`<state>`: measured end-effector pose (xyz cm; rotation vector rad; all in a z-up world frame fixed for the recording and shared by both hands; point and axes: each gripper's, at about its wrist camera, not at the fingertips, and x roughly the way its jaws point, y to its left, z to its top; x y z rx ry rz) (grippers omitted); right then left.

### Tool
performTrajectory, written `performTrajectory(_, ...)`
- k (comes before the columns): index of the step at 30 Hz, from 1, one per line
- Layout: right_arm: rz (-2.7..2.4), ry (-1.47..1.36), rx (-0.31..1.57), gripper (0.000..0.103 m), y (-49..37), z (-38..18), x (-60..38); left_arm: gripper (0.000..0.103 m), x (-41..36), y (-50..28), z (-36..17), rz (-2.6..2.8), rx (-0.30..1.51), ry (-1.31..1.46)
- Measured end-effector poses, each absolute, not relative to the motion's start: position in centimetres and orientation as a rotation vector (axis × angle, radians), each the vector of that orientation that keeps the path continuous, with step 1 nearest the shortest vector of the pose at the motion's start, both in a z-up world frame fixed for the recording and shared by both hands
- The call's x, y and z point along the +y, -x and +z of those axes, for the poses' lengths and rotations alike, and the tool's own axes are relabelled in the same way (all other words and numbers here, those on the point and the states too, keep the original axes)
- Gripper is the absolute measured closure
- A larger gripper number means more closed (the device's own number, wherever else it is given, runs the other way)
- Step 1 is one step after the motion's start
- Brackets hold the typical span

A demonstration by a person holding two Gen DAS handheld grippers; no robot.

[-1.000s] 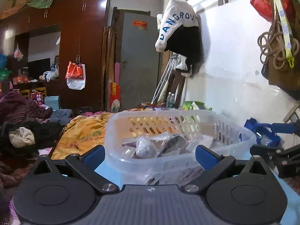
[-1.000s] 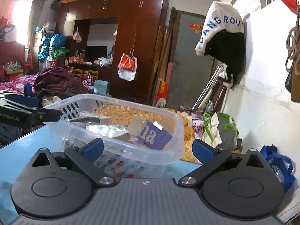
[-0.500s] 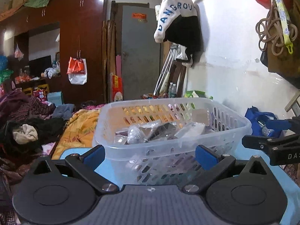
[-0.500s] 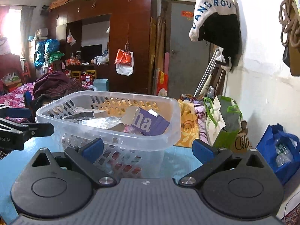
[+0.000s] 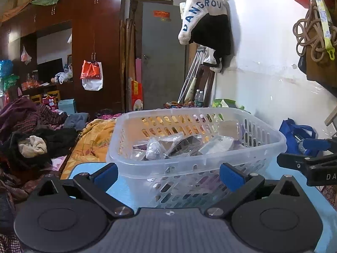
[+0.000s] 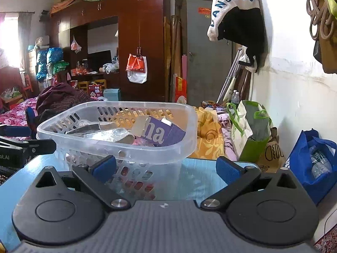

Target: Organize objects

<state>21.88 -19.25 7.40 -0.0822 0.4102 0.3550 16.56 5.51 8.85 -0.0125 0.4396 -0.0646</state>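
The left gripper (image 5: 167, 174) is held low and level over the blue table (image 5: 130, 191), pointing at the basket (image 5: 195, 158). Its two blue fingers are spread wide apart and hold nothing. The right gripper (image 6: 165, 168) is low and level too, with its fingers spread wide and nothing between them. It points at the right end of the basket. In the left wrist view the right gripper sticks in from the right edge, close to the basket's rim.

The basket is clear plastic with rows of slots in its walls. It stands on the table, just in front of both grippers. Inside lie shiny plastic packets (image 5: 181, 145) and a purple box (image 6: 162, 131) with white letters "ha". The box leans on the right side of the basket. The packets are piled up, so it is hard to tell what each one is.

The table's far edge is just behind the basket. To the right of the basket there is bare blue table (image 6: 200, 175). Past the table are a green bag (image 6: 250, 130) and a blue bag (image 6: 311, 162), near the white wall (image 6: 294, 88).
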Motion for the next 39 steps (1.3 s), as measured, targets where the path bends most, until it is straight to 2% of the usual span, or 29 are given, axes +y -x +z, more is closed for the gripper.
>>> performTrajectory(39, 0.357, 0.060, 0.404, 0.000, -21.98, 8.24, -19.49, 0.000, 4.89, -16.57, 9.02, -0.052, 0.423, 0.020)
